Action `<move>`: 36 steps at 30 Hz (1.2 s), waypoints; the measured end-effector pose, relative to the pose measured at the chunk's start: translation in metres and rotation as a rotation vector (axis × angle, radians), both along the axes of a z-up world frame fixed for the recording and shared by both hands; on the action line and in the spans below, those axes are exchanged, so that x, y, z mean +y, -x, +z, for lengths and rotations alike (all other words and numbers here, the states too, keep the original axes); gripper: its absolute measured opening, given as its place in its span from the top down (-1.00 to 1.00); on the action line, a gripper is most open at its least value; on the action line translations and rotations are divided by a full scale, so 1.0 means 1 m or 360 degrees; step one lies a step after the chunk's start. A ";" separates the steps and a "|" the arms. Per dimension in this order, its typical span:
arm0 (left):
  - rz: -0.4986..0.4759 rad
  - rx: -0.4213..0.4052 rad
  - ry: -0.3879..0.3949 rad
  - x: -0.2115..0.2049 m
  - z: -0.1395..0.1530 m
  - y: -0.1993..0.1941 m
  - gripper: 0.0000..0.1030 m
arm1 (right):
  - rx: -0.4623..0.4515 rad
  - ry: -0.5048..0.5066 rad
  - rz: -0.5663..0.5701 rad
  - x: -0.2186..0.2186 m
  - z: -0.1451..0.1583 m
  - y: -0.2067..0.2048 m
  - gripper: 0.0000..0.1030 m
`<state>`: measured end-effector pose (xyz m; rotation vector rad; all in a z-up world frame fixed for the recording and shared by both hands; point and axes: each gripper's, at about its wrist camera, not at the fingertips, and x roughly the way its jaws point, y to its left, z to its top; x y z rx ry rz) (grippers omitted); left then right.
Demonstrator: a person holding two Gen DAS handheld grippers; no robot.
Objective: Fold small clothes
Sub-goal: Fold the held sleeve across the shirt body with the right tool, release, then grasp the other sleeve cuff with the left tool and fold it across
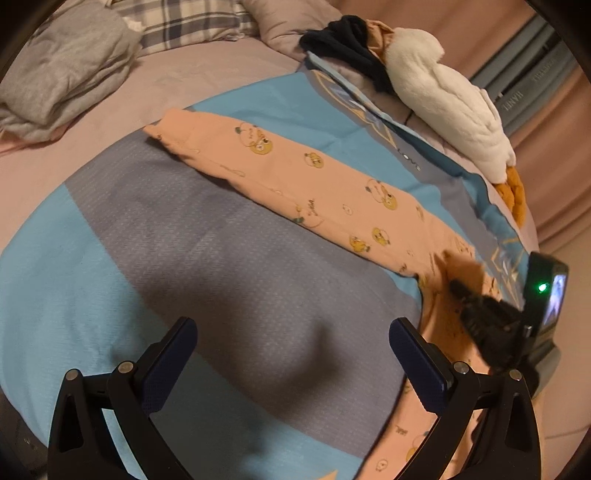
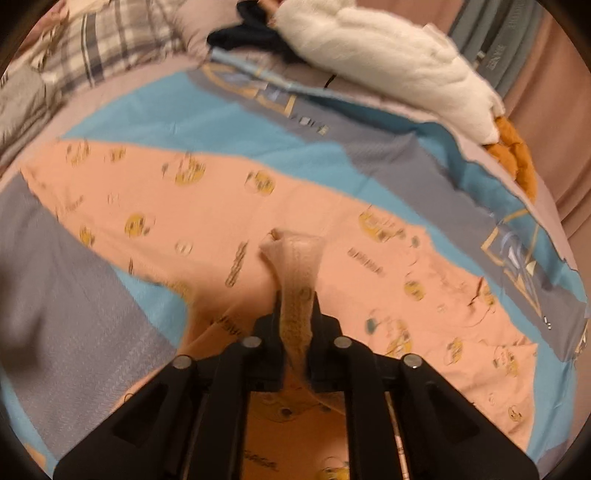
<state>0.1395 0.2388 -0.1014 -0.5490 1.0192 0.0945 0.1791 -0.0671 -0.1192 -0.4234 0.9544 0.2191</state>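
Two claws are mine, one in each hand, and they stand very differently. My left claw (image 1: 293, 363) hangs with its jaws spread wide and nothing between them, over the grey and blue quilt (image 1: 192, 236) that covers the bed. My right claw (image 2: 295, 314) has its jaws drawn narrow on a ribbed edge of the peach garment (image 2: 207, 206) — the pinched fold (image 2: 295, 254) stands up out of the jaws and flops over at its tip, lifted off the cloth below it.

From the left wrist view the peach garment (image 1: 295, 177), printed with small yellow cartoon figures, lies in a long band across the quilt, slanting from the far left toward the near right. Its far end is flat on the cover; its near end bunches where my right claw (image 1: 458, 288) grips it, and more of the cloth runs down just beside the right finger (image 1: 417, 369) of my left claw. That other claw is blurred there, with a green light (image 1: 542, 287) glowing on the unit behind it.

Along the far right edge of the bed lies a white plush toy (image 1: 447, 99) with orange feet, and a dark garment (image 1: 351, 44) touches its far end. Folded grey clothes (image 1: 62, 70) sit at the far left, beside a plaid pillow (image 1: 192, 26).
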 end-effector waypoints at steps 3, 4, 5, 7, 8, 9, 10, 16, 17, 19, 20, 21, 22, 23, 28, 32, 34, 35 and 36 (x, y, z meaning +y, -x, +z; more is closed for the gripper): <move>0.0014 -0.0006 0.0030 0.006 -0.001 0.000 -1.00 | 0.0101 -0.0143 0.0042 -0.006 0.007 0.010 0.08; 0.0020 -0.0014 0.0045 0.008 -0.001 0.001 -1.00 | 0.0115 -0.0237 0.0089 -0.011 0.016 0.017 0.07; 0.0032 -0.0032 0.0077 0.011 -0.001 0.001 -1.00 | 0.0116 -0.0309 0.0113 -0.015 0.024 0.022 0.06; 0.0046 -0.0057 0.0136 0.018 -0.001 0.000 -1.00 | 0.0124 -0.0496 0.0119 -0.034 0.041 0.029 0.03; 0.0052 -0.0066 0.0163 0.020 -0.001 -0.001 -1.00 | 0.0132 -0.0628 0.0086 -0.053 0.052 0.028 0.03; 0.0064 -0.0083 0.0202 0.024 -0.001 -0.003 -1.00 | 0.0130 -0.0694 0.0050 -0.065 0.057 0.027 0.06; 0.0072 -0.0101 0.0234 0.027 -0.001 -0.005 -1.00 | 0.0122 -0.0724 0.0009 -0.074 0.058 0.025 0.07; 0.0159 -0.0220 0.0580 0.055 -0.010 -0.021 -1.00 | 0.0146 -0.0604 -0.0366 -0.134 0.016 0.004 0.52; 0.0167 -0.0231 0.0655 0.060 -0.014 -0.024 -1.00 | 0.0163 -0.0587 -0.0438 -0.147 0.006 0.006 0.52; 0.0202 -0.0248 0.0775 0.071 -0.022 -0.032 -1.00 | 0.0195 -0.0592 -0.0524 -0.167 -0.011 0.016 0.59; 0.0230 -0.0248 0.0789 0.076 -0.024 -0.034 -1.00 | 0.0189 -0.0636 -0.0516 -0.173 -0.015 0.022 0.60; 0.0265 -0.0247 0.0794 0.081 -0.027 -0.037 -1.00 | 0.0158 -0.0693 -0.0485 -0.178 -0.015 0.031 0.60; 0.0292 -0.0245 0.0798 0.086 -0.030 -0.041 -1.00 | 0.0144 -0.0715 -0.0461 -0.181 -0.014 0.039 0.58; 0.0335 -0.0239 0.0806 0.092 -0.035 -0.048 -1.00 | 0.0138 -0.0719 -0.0456 -0.182 -0.013 0.043 0.54; 0.0533 -0.0290 0.0795 0.113 -0.049 -0.069 -0.98 | 0.0107 -0.0760 -0.0455 -0.187 -0.002 0.064 0.30; 0.0647 -0.0368 0.0719 0.121 -0.046 -0.084 -0.62 | 0.0123 -0.0809 -0.0464 -0.200 0.000 0.083 0.25; 0.0668 -0.0336 0.0696 0.127 -0.052 -0.092 -0.23 | 0.0126 -0.0850 -0.0462 -0.204 0.000 0.091 0.23; 0.0690 -0.0300 0.0683 0.131 -0.056 -0.097 0.07 | 0.0127 -0.0857 -0.0462 -0.204 0.000 0.096 0.21; 0.0702 -0.0290 0.0684 0.133 -0.059 -0.100 0.34 | 0.0129 -0.0858 -0.0462 -0.205 0.001 0.098 0.20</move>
